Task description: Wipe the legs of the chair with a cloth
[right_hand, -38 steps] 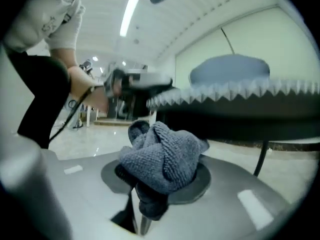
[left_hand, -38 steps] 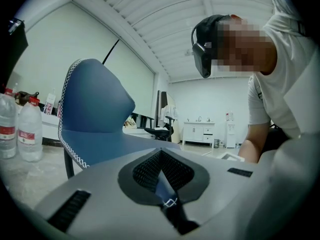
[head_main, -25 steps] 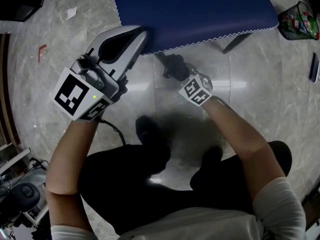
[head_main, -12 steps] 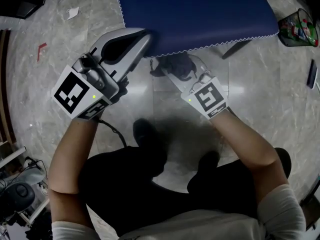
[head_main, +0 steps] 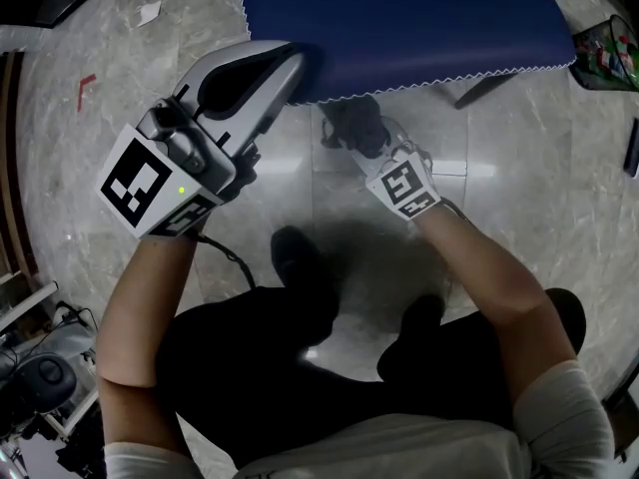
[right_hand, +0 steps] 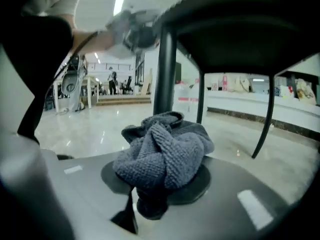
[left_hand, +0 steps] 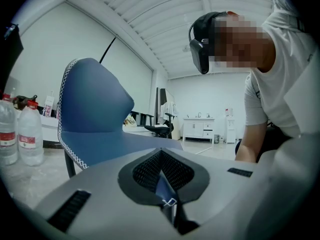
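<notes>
In the head view the blue chair seat (head_main: 399, 18) fills the top. My left gripper (head_main: 292, 68) sits at its front left corner, shut on the seat's stitched edge; a blue sliver shows between the jaws of the left gripper (left_hand: 167, 204). My right gripper (head_main: 361, 140) is just under the seat's front edge, shut on a bunched grey cloth (head_main: 349, 126). In the right gripper view the cloth (right_hand: 165, 151) sits close in front of a dark chair leg (right_hand: 164, 74); whether they touch is hidden. Two more legs (right_hand: 265, 119) stand behind.
A mesh waste basket (head_main: 609, 43) stands at the top right on the marble floor. Another chair leg (head_main: 481, 90) sticks out at the right. The person's shoes (head_main: 300, 262) are below the grippers. Water bottles (left_hand: 30, 136) stand to the left of the chair.
The right gripper with the cloth rose toward the seat edge, then sank back down beside the leg. The left gripper kept its hold on the seat corner.
</notes>
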